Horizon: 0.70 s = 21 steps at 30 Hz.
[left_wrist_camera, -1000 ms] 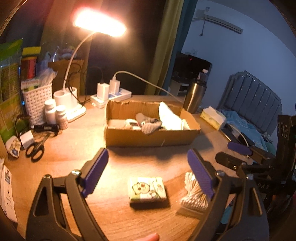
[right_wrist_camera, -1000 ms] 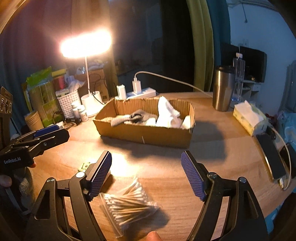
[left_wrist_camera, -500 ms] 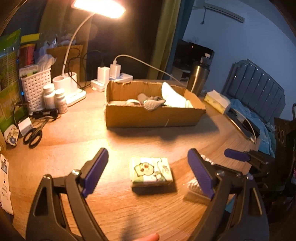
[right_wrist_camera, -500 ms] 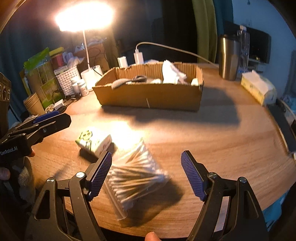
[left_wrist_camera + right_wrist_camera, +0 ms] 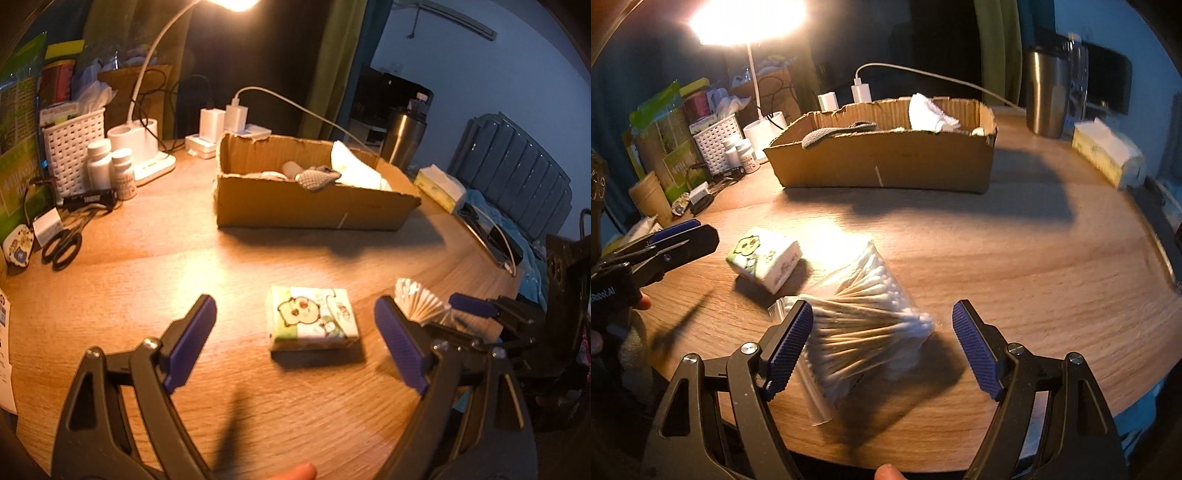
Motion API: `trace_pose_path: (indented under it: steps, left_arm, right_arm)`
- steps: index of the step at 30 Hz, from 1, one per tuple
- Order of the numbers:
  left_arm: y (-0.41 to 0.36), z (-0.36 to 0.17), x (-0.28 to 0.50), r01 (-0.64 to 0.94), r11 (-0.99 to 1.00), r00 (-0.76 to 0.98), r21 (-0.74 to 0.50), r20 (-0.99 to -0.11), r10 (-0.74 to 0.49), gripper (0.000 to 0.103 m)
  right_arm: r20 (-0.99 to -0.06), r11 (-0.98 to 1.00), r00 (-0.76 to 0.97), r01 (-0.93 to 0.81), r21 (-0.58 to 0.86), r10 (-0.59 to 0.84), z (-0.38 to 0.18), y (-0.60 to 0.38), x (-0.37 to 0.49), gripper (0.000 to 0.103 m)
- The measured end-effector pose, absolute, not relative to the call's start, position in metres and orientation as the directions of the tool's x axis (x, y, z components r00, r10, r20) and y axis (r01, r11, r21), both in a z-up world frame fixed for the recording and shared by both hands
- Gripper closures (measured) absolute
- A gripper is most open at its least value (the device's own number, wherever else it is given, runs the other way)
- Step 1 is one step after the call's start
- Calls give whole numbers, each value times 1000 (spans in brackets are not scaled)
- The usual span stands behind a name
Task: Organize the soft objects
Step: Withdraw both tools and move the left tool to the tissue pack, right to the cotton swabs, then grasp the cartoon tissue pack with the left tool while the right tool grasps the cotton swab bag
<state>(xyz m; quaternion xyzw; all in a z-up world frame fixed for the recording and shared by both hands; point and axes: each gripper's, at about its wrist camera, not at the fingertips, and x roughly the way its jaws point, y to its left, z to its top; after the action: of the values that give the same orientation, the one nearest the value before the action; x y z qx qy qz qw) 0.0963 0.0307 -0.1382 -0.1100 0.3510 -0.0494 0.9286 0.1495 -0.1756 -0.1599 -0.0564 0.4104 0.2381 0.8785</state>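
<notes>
- Both grippers have their fingers spread wide with nothing between the pads: the left gripper (image 5: 295,343) hangs over the near part of the table, the right gripper (image 5: 882,347) beside it.
- Wooden table (image 5: 155,266) runs under and well beyond both sets of fingers.
- Cardboard box (image 5: 314,210) stands well ahead of both grippers, past a bare stretch of wood; a grey knitted piece (image 5: 314,181) hangs over its near wall and white cloth (image 5: 931,110) rises at its right end.
- Desk lamp (image 5: 147,110) stands far ahead and left of the left fingers, its base beside two white bottles (image 5: 110,166) and a white lattice basket (image 5: 72,147).
- Steel tumbler (image 5: 1047,94) stands far ahead and right of the right fingers, past the box's right end, with a tissue box (image 5: 1108,155) nearer and further right.
- Bag of cotton swabs (image 5: 864,325) lies between the right fingers, nearer the left pad (image 5: 788,350), which overlaps its edge in the view; whether they touch I cannot tell. From the left wrist camera only its fanned end shows, just beyond the left gripper's right finger.
- Tissue pack (image 5: 312,321), printed with a green cartoon, lies flat just ahead of the left fingers, in line with the gap and a little toward the right pad; it touches neither. It sits ahead and left of the right gripper, close beside the swab bag.
- Black scissors (image 5: 62,247) lie far to the left of the left fingers.
</notes>
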Motion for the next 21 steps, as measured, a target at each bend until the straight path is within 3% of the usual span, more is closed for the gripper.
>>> trace_pose_path:
  steps: [9, 21]
  left_arm:
    - [30, -144, 104, 15, 971, 734, -239, -657, -173, 15]
    - [20, -147, 110, 20, 978, 711, -209, -684, -161, 15]
  right_arm:
    - [-727, 911, 622, -413, 12, 292, -154, -187, 179, 23]
    - [-727, 898, 574, -420, 133, 376, -156, -193, 172, 22]
